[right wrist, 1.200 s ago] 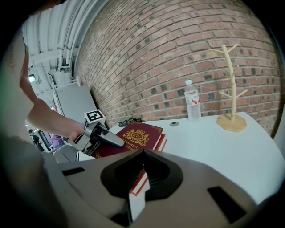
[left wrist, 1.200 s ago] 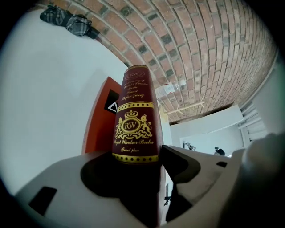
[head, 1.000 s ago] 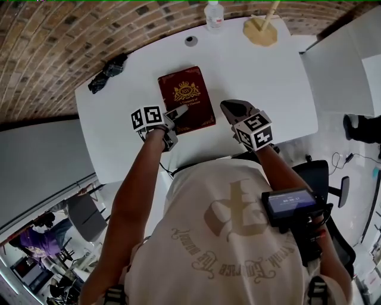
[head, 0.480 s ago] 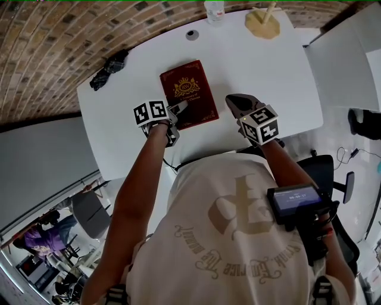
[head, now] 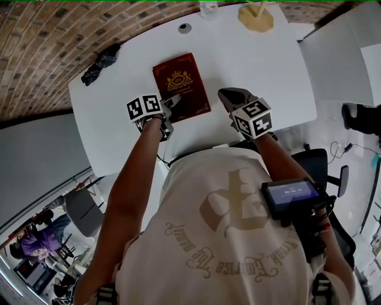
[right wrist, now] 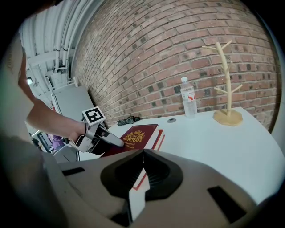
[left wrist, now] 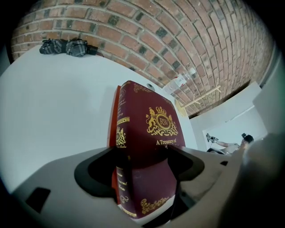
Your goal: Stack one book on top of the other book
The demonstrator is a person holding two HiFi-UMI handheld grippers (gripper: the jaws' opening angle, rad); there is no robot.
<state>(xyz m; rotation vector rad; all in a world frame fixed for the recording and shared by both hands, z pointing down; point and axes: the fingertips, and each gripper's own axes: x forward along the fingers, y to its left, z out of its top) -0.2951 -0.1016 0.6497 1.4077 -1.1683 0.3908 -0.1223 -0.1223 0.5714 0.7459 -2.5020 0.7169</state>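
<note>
**Left gripper** (head: pixel 172 101) (left wrist: pixel 142 165): jaws spread wide, having just been opening. The near end of the top book (head: pixel 181 83) (left wrist: pixel 156 120) stands between them, spine towards one jaw and gilt cover towards the other. Whether the pads touch it I cannot tell. The gripper sits at the top book's near left corner.

**Right gripper** (head: pixel 226 94) (right wrist: pixel 143 153): jaws closed together, with nothing between them. It is just off the top book's right edge, above bare table, and not touching the book.

**Top book**: dark red with a gold crest. It lies flat on the lower book (right wrist: pixel 160 136) (left wrist: pixel 115 111), which shows only as a brighter red margin along one long side (the two are nearly squared up).

**Table** (head: pixel 256 59): white, and it carries the stack near its front middle.

**Round cap** (head: pixel 185 28) (right wrist: pixel 172 120): small and grey, set in the tabletop beyond the top book's far end.

**Water bottle** (head: pixel 208 7) (right wrist: pixel 188 101): clear and upright, beyond the top book at the back edge.

**Wooden stand** (head: pixel 256 16) (right wrist: pixel 228 116): branched, on a round base, well apart from the top book at the far right.

**Dark bundle** (head: pixel 100 64) (left wrist: pixel 67 46): lies far left of the top book by the brick wall (right wrist: pixel 178 44).
</note>
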